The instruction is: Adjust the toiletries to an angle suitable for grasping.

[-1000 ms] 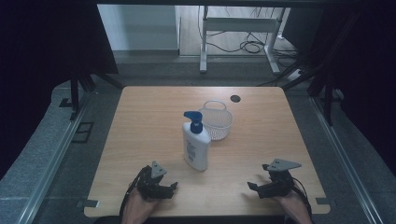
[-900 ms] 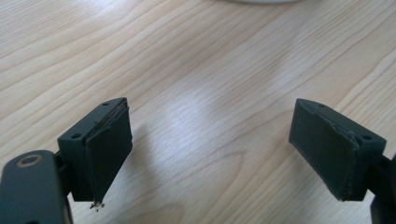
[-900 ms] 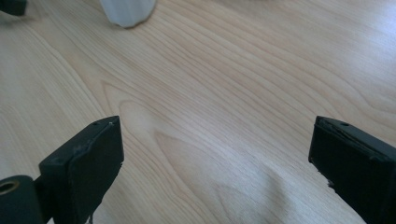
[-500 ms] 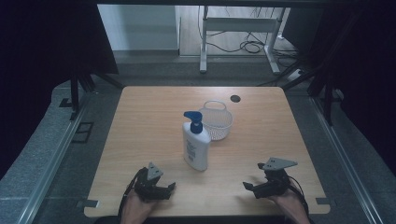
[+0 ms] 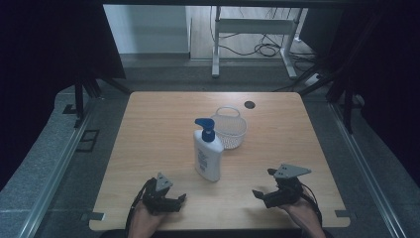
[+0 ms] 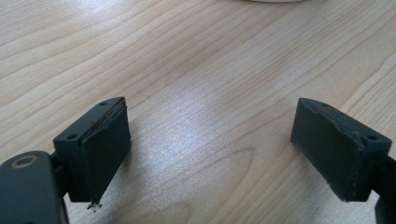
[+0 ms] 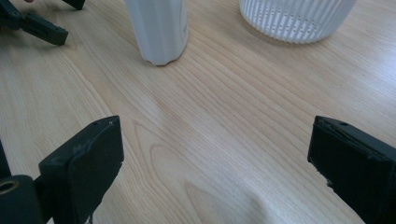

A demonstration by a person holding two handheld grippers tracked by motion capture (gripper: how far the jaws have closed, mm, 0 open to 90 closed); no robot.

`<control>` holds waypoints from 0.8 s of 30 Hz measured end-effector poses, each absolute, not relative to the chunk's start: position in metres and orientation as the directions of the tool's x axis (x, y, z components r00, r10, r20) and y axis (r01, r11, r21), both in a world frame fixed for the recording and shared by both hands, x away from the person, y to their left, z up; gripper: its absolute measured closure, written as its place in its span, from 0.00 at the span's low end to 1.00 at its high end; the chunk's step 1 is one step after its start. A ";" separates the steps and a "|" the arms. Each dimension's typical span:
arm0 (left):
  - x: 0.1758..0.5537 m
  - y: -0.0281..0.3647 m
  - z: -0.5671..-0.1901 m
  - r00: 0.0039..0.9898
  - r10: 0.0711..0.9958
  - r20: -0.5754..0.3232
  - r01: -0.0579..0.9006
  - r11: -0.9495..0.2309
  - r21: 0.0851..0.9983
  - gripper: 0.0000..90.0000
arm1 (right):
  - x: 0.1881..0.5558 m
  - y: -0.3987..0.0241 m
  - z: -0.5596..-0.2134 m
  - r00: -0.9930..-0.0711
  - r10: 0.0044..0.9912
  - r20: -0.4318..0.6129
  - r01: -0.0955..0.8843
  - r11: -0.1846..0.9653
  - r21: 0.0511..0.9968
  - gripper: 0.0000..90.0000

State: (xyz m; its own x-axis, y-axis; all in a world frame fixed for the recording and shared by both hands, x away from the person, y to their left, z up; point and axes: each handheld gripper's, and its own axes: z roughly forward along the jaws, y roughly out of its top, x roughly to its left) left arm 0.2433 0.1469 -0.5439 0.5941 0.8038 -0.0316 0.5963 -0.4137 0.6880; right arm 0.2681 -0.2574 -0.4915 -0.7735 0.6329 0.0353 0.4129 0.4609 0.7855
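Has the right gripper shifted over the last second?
Yes. The right gripper has drawn slightly back toward the near table edge, away from the bottle, which has stayed put.

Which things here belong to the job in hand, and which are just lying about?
Job in hand:
- white plastic pump bottle with blue top, upright, nearest both grippers
- white ribbed plastic basket, just behind it
- left gripper and right gripper, both open and empty

Lying about:
- white metal frame on the floor beyond the wooden table
- black cables
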 end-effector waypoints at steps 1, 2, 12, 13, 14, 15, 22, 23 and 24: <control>0.243 0.147 -0.544 0.594 0.804 -0.032 0.596 -0.413 0.688 0.13 | 0.269 -0.256 -0.491 -0.776 0.630 0.037 0.413 0.461 0.785 0.04; 0.243 0.147 -0.544 0.594 0.804 -0.032 0.596 -0.414 0.688 0.13 | 0.270 -0.252 -0.491 -0.779 0.626 0.039 0.412 0.463 0.785 0.04; 0.243 0.147 -0.544 0.594 0.804 -0.030 0.596 -0.414 0.688 0.13 | 0.277 -0.237 -0.481 -0.792 0.609 0.043 0.400 0.466 0.789 0.04; 0.243 0.147 -0.544 0.594 0.804 -0.031 0.596 -0.414 0.688 0.13 | 0.277 -0.236 -0.480 -0.792 0.609 0.044 0.401 0.464 0.789 0.04; 0.243 0.147 -0.544 0.592 0.805 -0.031 0.596 -0.411 0.689 0.13 | 0.278 -0.234 -0.479 -0.795 0.605 0.043 0.398 0.467 0.790 0.04; 0.243 0.147 -0.544 0.592 0.805 -0.031 0.596 -0.412 0.689 0.13 | 0.279 -0.233 -0.478 -0.796 0.603 0.045 0.399 0.466 0.790 0.04; 0.243 0.146 -0.544 0.590 0.806 -0.032 0.597 -0.410 0.689 0.13 | 0.283 -0.221 -0.473 -0.807 0.588 0.051 0.391 0.468 0.792 0.04; 0.243 0.146 -0.544 0.591 0.806 -0.032 0.597 -0.410 0.689 0.13 | 0.284 -0.220 -0.473 -0.808 0.586 0.054 0.391 0.466 0.794 0.04; 0.243 0.146 -0.544 0.590 0.807 -0.032 0.597 -0.409 0.690 0.13 | 0.285 -0.218 -0.472 -0.809 0.585 0.055 0.389 0.464 0.796 0.04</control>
